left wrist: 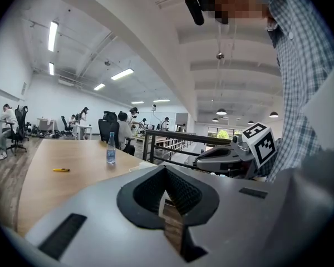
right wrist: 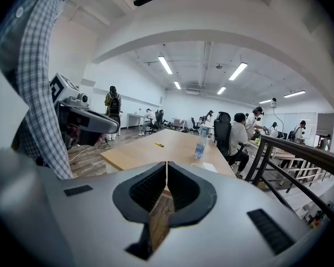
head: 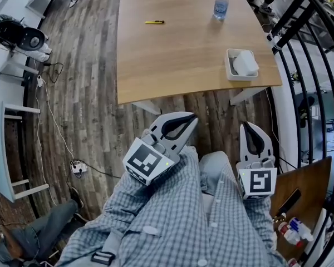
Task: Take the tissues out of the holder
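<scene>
Well, tissues [head: 244, 63]: a white wad sitting in the holder, nothing taken out yet. It lies almost straight ahead of the right gripper and ahead and to the right of the left one, well apart from both.
Holder [head: 232, 74]: a shallow white tray lying flat, open side up. From the right gripper it is beyond the table's near edge, close to the corner on that gripper's side. That spot looks easy to reach with the right gripper once the person steps in.
Table [head: 183, 49]: a bare wooden top ahead of both grippers; neither gripper is over it.
Right gripper [head: 251, 131]: held low against the checked shirt [head: 172, 221], pointing toward the table. Its own view shows the right gripper [right wrist: 167, 168] with its jaws pressed together at the tips and nothing between them.
Left gripper [head: 183, 121]: just beside the right one, also tucked at the body and tilted toward the holder's side. The left gripper [left wrist: 166, 171] has its jaws together at the tips and holds nothing.
Reason for the pose: both grippers seem parked at rest, so I judge the reach has not begun.
Next move: probably an advance to the table and spreading of one gripper's jaws over the wad.
Bottle [head: 221, 3]: upright, farther ahead than the holder, well beyond the right gripper.
Yellow pen [head: 154, 22]: lying flat, far ahead of the left gripper.
Railing [head: 317, 49]: dark bars off to the right gripper's outer side, beside the table.
</scene>
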Demonstrator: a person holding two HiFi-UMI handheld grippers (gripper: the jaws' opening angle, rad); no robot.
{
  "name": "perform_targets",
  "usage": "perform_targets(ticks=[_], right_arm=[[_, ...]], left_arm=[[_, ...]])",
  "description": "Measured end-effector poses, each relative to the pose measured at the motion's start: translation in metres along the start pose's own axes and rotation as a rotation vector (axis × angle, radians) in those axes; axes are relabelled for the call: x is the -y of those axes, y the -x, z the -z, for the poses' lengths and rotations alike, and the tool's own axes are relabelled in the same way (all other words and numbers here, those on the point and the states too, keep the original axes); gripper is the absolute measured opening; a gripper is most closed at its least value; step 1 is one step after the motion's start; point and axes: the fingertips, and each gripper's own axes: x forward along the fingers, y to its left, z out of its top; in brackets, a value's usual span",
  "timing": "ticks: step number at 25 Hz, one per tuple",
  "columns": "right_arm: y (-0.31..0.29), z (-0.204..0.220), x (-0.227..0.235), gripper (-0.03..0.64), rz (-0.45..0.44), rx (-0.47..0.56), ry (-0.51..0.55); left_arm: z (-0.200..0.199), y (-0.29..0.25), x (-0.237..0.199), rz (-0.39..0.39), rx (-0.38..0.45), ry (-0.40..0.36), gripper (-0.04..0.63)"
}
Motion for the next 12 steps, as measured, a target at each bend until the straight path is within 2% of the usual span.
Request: perform_targets(ticks=[5, 12], right_arm=[[0.0015, 0.0032, 0.0003, 0.017, 0.001, -0.031, 0.021], [-0.0072, 0.0092, 0.0069, 0.017, -0.02, -0.041, 0.026]], left_arm=[[-0.0013, 0.0032, -0.0083, -0.022, 0.022, 0.033, 0.0], [0.0076, 0.0034, -0.0123, -0.043, -0.006, 0.043, 0.0]])
